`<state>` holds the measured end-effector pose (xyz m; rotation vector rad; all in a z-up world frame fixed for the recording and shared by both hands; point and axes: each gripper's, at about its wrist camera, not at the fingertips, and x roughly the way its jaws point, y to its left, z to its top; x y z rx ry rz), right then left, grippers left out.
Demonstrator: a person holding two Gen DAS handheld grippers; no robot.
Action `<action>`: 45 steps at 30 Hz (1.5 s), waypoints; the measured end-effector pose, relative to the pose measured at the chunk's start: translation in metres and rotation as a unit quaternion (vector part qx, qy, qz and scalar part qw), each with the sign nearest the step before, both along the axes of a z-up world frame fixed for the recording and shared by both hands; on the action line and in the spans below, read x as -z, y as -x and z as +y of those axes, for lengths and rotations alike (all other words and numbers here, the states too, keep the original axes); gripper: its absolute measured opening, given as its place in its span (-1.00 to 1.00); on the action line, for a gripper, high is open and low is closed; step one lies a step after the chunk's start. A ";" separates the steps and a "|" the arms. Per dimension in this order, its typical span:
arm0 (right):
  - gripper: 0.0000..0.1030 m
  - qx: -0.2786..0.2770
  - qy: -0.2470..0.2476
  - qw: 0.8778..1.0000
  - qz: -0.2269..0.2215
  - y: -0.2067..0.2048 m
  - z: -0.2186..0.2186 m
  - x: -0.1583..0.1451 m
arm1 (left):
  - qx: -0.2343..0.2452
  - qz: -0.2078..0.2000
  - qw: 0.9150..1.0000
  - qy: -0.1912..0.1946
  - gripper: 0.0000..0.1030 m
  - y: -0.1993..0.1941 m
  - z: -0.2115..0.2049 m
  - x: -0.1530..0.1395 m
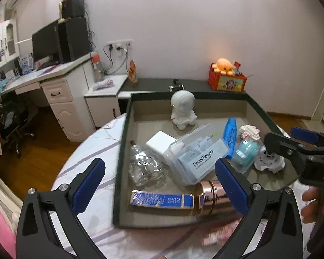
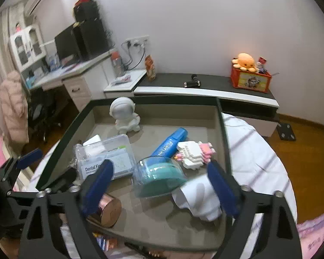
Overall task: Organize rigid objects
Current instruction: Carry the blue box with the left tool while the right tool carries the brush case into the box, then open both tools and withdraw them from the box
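Note:
A dark-rimmed tray on a round table holds several things: a white astronaut figure, a glass bottle, a Dental Flossers box, a blue tube, a teal case, a pink-white block toy, a white holder, a blue flat pack and a copper cylinder. My left gripper is open, low over the tray's near left part. My right gripper is open over the teal case and white holder; it also shows in the left wrist view.
The table has a white striped cloth. Behind stand a low dark-topped cabinet with an orange box and plush octopus, a white desk with a monitor, and an office chair. Wooden floor lies around.

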<state>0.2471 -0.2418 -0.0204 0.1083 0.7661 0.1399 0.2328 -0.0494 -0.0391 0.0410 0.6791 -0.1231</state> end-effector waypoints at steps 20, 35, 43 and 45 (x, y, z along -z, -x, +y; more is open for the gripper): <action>1.00 0.012 -0.033 0.998 -0.046 0.171 0.015 0.004 | -0.035 -0.032 0.999 -0.004 0.99 0.143 0.030 -0.011; 1.00 0.029 -0.013 0.999 -0.041 0.217 0.008 0.018 | -0.039 -0.019 0.999 0.012 1.00 0.185 0.036 0.003; 1.00 0.034 -0.015 0.999 -0.032 0.214 0.002 0.025 | -0.029 -0.013 0.999 0.011 1.00 0.185 0.028 0.009; 1.00 0.034 -0.014 0.999 -0.032 0.213 0.002 0.025 | -0.028 -0.011 1.000 0.010 1.00 0.185 0.027 0.011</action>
